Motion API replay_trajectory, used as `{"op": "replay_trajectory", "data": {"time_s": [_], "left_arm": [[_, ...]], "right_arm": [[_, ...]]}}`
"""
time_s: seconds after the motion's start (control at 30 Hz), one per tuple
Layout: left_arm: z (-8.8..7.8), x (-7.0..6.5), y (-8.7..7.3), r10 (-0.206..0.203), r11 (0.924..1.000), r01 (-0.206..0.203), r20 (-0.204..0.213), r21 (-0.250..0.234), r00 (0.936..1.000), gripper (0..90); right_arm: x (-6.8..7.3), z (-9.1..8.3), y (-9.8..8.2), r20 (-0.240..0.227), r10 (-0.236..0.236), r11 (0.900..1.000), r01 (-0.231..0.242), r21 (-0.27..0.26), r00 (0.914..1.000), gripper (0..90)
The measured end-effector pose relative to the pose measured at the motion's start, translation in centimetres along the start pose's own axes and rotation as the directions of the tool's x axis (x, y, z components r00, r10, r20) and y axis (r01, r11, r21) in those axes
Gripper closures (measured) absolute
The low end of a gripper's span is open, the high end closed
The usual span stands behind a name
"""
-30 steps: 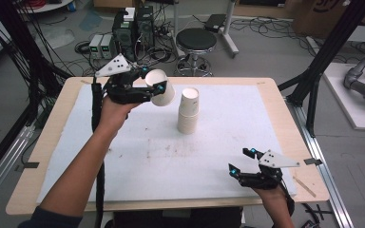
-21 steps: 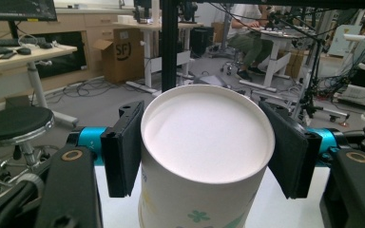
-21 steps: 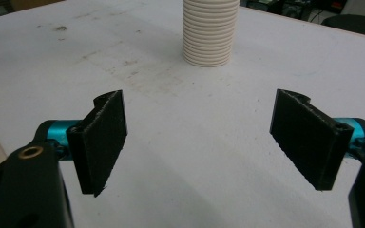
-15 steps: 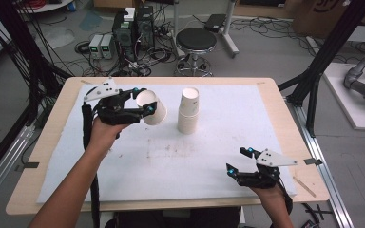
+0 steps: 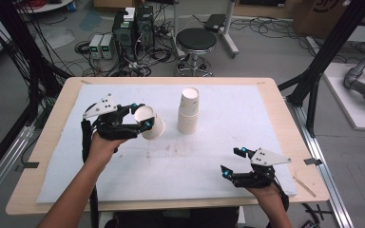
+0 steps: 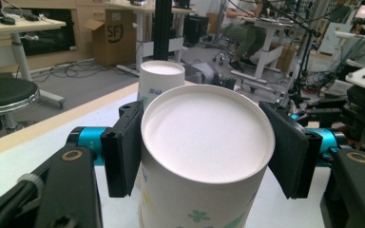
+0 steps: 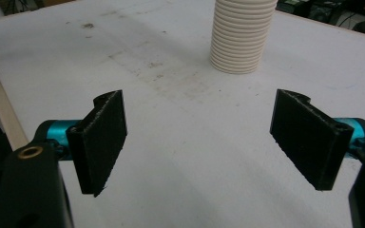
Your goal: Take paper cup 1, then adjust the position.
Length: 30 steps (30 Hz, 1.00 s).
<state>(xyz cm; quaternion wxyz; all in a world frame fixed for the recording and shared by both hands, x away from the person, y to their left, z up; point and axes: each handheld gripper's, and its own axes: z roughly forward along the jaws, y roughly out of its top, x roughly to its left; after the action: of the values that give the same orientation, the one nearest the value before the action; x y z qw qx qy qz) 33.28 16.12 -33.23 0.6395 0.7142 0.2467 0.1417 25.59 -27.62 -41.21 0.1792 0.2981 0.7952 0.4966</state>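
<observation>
My left gripper (image 5: 140, 117) is shut on a white paper cup (image 5: 153, 124) with a green clover print. It holds the cup tilted just above the white mat, left of a stack of upturned paper cups (image 5: 188, 112). In the left gripper view the black pads (image 6: 122, 148) press both sides of the cup (image 6: 204, 142), whose round flat end faces the camera, and the stack (image 6: 158, 80) stands behind it. My right gripper (image 5: 232, 162) rests open near the front right of the mat with nothing between its jaws. In the right gripper view the gripper (image 7: 204, 137) points over bare mat toward the stack (image 7: 241, 40).
The white mat (image 5: 247, 118) covers most of a wooden table (image 5: 38, 147). A black stool (image 5: 196, 41) and electronic boxes (image 5: 133, 26) stand on the floor beyond the far edge. Black frame posts (image 5: 323, 61) rise at the right.
My left gripper has carried the cup down and to the left, away from the stack and closer to the mat. The right gripper has stayed where it was.
</observation>
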Motion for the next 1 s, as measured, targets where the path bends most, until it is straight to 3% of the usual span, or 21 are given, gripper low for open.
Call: {"op": "replay_trajectory", "data": {"time_s": [0.43,0.7,1.0], "left_arm": [[0.4,-0.5,-1.4,-0.019,0.9995,0.018,0.043,0.025,0.9989,35.3],[0.7,-1.5,-2.3,-0.018,0.9992,0.016,0.080,0.037,0.9967,35.3],[1.2,-2.7,-2.8,-0.010,0.9981,0.001,0.148,0.062,0.9890,35.3]], "right_arm": [[0.6,1.1,0.8,-0.079,-0.027,1.000,0.028,0.003,0.9965,20.2],[1.2,2.0,1.7,-0.123,-0.036,0.999,0.036,0.002,0.9917,20.3],[1.8,3.3,2.9,-0.176,-0.056,0.998,0.056,-0.007,0.9829,20.3]]}}
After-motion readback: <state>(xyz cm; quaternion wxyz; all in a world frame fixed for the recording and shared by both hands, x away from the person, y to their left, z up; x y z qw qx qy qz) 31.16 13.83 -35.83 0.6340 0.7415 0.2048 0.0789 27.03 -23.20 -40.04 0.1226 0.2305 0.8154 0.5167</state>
